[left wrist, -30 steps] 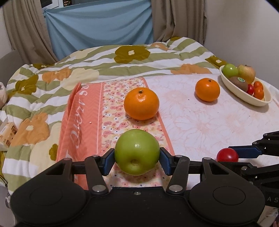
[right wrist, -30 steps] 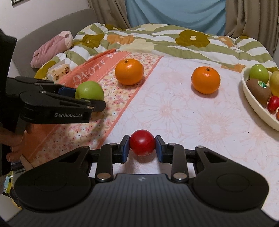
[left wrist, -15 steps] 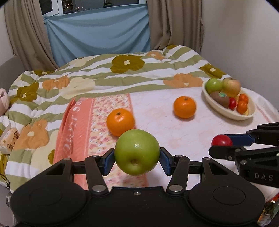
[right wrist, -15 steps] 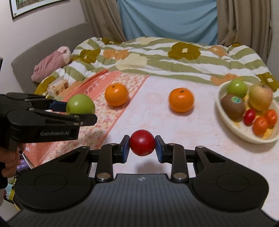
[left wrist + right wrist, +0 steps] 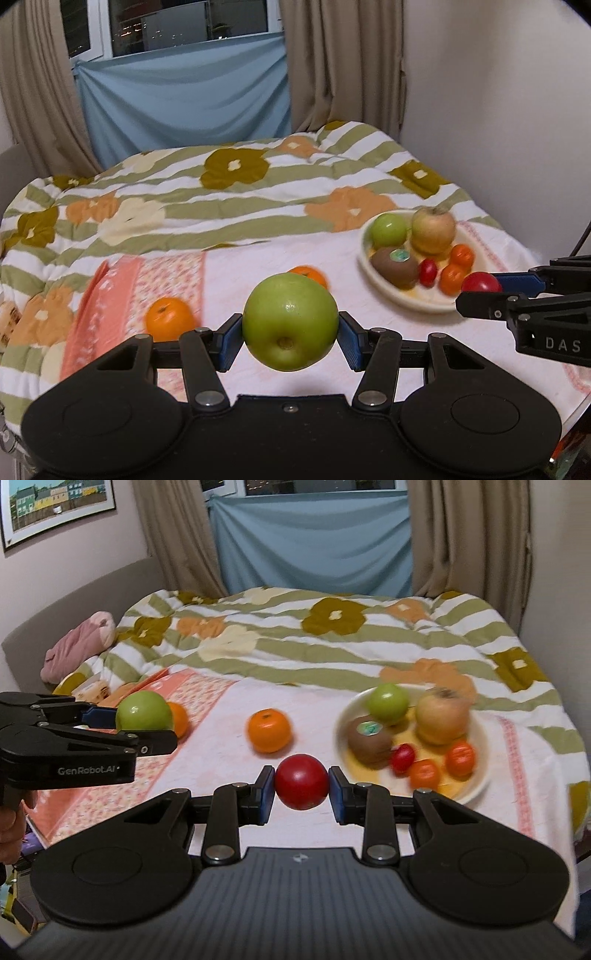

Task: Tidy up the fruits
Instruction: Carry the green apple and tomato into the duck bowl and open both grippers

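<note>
Bed surface, bowl ahead-right; right gripper clamped on red fruit is nearer bowl; left gripper clamped on green apple, farther left

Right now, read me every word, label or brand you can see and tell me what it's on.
"GenRobot.AI": side of the left tongs.
"DAS": side of the right tongs, the rest cut off by the frame.
Sticker on the kiwi: too blurred to read.
Lettering on the orange cloth: too blurred to read.
</note>
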Tool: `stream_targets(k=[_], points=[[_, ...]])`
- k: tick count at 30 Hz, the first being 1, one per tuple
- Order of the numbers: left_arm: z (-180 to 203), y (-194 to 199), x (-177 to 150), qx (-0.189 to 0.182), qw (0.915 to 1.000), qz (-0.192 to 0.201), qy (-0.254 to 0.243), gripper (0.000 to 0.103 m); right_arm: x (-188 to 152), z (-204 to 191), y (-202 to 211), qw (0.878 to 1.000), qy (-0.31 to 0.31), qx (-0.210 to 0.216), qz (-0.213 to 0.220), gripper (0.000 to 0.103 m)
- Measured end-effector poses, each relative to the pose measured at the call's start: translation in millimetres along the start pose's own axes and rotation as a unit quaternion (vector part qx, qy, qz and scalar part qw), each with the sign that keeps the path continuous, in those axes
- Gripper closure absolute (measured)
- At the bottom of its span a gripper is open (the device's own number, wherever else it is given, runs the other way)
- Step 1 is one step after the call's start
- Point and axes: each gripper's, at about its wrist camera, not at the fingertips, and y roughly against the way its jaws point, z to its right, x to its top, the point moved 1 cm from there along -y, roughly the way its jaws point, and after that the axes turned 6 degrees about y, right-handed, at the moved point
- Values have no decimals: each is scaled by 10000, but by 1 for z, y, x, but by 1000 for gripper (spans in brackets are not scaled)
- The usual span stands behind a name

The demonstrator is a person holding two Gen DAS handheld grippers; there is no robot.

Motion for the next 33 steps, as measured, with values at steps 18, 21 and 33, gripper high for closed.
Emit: stream_targets(k=[18,21,33], points=[[113,-78,16,-261,9994,-226,-10,45,-7,133,-19,9999,-78,-83,-102,57],[125,-93,14,-247,9993,-295,-10,45,-11,144,-29,9999,-63,-20,-146,57],[155,-124,8,-90,9985,-513,-158,45,-15,165,-51,9996,-69,180,-229,57]])
